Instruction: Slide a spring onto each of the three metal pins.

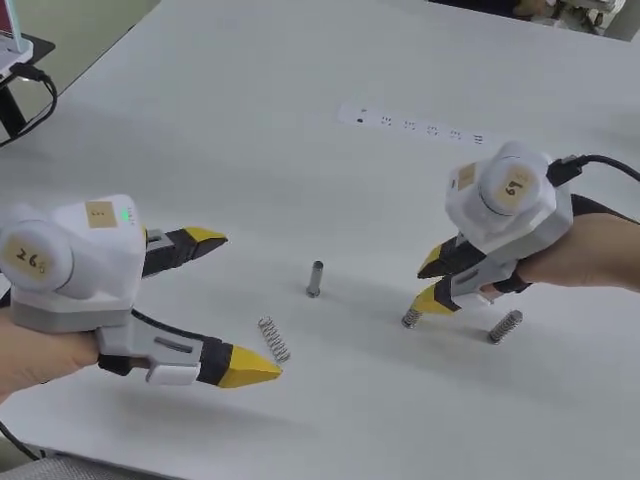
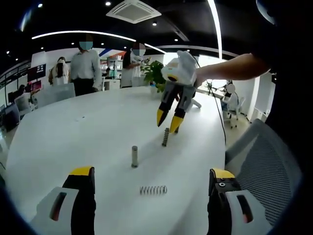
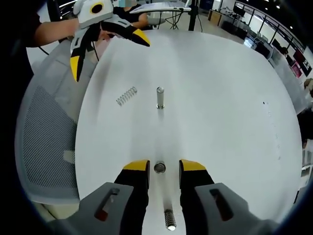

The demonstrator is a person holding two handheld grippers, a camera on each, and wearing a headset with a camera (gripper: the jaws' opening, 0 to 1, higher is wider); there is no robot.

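Note:
A bare metal pin (image 1: 315, 278) (image 2: 134, 156) (image 3: 160, 97) stands upright mid-table. A loose spring (image 1: 272, 338) (image 2: 153, 189) (image 3: 126, 96) lies flat near it. My left gripper (image 1: 232, 305) (image 2: 152, 172) (image 3: 108, 53) is wide open just short of that spring, holding nothing. My right gripper (image 1: 432, 282) (image 2: 167, 124) (image 3: 160, 166) hovers with jaws narrowly open over a spring-covered pin (image 1: 410, 318) (image 2: 165, 137) (image 3: 160, 168), not touching it. Another spring-covered piece (image 1: 505, 326) (image 3: 168, 218) stands just beyond, under the right hand.
A white power strip (image 1: 420, 125) lies flat at the far side of the white table (image 1: 200, 120). A grey mesh chair (image 2: 274, 161) (image 3: 46, 142) stands at the near table edge. Several people (image 2: 85, 63) stand far off beyond the table.

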